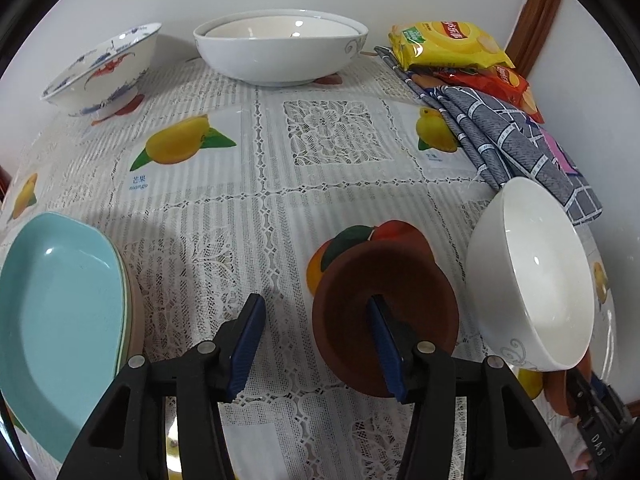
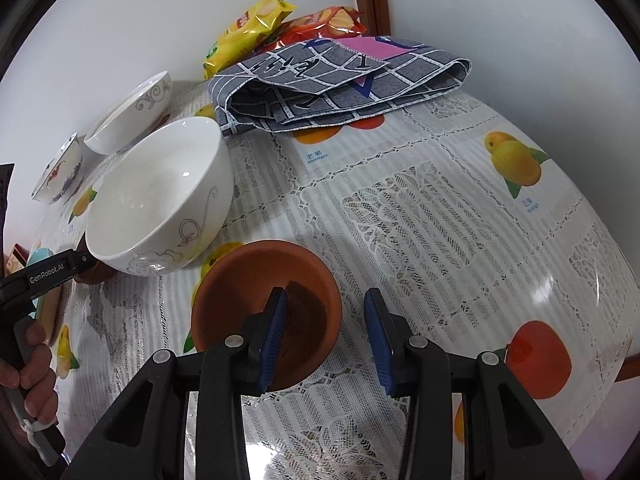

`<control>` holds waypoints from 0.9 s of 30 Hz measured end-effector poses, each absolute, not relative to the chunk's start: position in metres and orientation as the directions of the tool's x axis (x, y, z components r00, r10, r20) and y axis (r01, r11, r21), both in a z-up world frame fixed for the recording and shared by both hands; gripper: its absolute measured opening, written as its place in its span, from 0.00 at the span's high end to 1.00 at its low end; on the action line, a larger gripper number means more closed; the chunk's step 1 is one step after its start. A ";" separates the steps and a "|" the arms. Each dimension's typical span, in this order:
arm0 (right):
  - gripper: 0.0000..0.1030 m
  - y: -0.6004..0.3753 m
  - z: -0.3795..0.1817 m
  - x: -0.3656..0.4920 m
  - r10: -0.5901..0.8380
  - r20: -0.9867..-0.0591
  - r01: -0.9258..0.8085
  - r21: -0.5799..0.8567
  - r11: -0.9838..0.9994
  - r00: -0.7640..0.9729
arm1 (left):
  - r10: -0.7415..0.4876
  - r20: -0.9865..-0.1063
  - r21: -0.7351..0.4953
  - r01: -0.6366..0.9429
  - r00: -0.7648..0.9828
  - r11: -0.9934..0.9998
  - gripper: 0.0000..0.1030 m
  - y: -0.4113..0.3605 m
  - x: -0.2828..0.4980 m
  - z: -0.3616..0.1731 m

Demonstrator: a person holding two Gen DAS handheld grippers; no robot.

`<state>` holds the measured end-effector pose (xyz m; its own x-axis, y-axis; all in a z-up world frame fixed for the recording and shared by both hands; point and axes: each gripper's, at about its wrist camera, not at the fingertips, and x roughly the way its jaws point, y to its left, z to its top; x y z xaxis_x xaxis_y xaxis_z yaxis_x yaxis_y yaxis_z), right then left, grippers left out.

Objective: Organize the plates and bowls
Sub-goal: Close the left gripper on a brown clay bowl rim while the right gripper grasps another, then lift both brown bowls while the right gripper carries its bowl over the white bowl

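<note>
Inspector A: Each terracotta bowl (image 1: 384,320) (image 2: 266,314) was found on the tablecloth (image 1: 256,208), its rim straddled by spread fingers, left gripper (image 1: 316,340) and right gripper (image 2: 326,336) alike.

Inspector B: Nothing was pinched. Firm closure was advised, clear of the white bowl (image 2: 160,196).

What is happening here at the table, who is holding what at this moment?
A person is sorting dishes with two hand-held grippers. The left gripper has its jaws open over the rim of a brown bowl, one finger inside it. The right gripper stands the same way, open, at a second brown bowl. Neither bowl is clamped yet. A white bowl sits between them, and turquoise plates are stacked at the left.
</note>
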<state>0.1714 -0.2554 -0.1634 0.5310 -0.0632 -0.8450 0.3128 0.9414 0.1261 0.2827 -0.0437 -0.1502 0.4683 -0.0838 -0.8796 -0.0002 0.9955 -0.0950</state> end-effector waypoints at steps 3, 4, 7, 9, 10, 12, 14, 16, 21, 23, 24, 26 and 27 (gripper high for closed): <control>0.60 -0.255 -0.164 0.171 -0.064 -0.839 0.310 0.128 0.942 0.540 | -0.070 -0.880 -0.077 0.004 0.469 0.997 0.53 -0.046 0.283 -0.150; 0.63 -0.253 -0.164 0.171 -0.073 -0.835 0.305 0.117 0.945 0.546 | -0.072 -0.877 -0.077 0.009 0.476 0.997 0.55 -0.047 0.282 -0.150; 0.79 -0.251 -0.164 0.170 -0.057 -0.824 0.290 0.133 0.948 0.564 | -0.124 -0.869 -0.119 0.040 0.479 0.992 0.78 -0.051 0.278 -0.149; 0.82 -0.255 -0.164 0.168 -0.040 -0.817 0.301 0.166 0.939 0.575 | -0.137 -0.868 -0.129 0.049 0.478 0.990 0.80 -0.053 0.276 -0.149; 0.86 -0.256 -0.163 0.167 -0.039 -0.814 0.305 0.173 0.936 0.580 | -0.132 -0.867 -0.120 0.055 0.481 0.991 0.82 -0.054 0.274 -0.149; 0.87 -0.259 -0.162 0.165 -0.022 -0.810 0.311 0.200 0.929 0.587 | -0.140 -0.862 -0.126 0.061 0.487 0.990 0.89 -0.053 0.267 -0.145; 0.88 -0.258 -0.161 0.163 -0.023 -0.805 0.308 0.200 0.930 0.593 | -0.156 -0.859 -0.137 0.074 0.488 0.988 0.91 -0.053 0.261 -0.142; 0.89 -0.254 -0.158 0.162 -0.028 -0.798 0.301 0.195 0.933 0.603 | -0.148 -0.863 -0.125 0.080 0.483 0.989 0.91 -0.054 0.254 -0.142; 0.90 -0.251 -0.152 0.154 -0.007 -0.782 0.286 0.220 0.933 0.623 | -0.158 -0.858 -0.128 0.095 0.488 0.987 0.92 -0.051 0.234 -0.136; 0.90 -0.249 -0.151 0.152 -0.014 -0.782 0.289 0.214 0.933 0.623 | -0.158 -0.856 -0.126 0.097 0.493 0.987 0.92 -0.049 0.225 -0.133; 0.90 -0.248 -0.150 0.151 -0.017 -0.780 0.288 0.211 0.934 0.625 | -0.158 -0.855 -0.127 0.095 0.494 0.987 0.92 -0.048 0.222 -0.133; 0.90 -0.245 -0.147 0.148 -0.021 -0.776 0.281 0.202 0.938 0.630 | -0.157 -0.855 -0.129 0.092 0.495 0.987 0.92 -0.044 0.213 -0.131; 0.90 -0.244 -0.145 0.146 -0.021 -0.772 0.276 0.201 0.940 0.635 | -0.158 -0.854 -0.130 0.091 0.495 0.987 0.92 -0.043 0.210 -0.130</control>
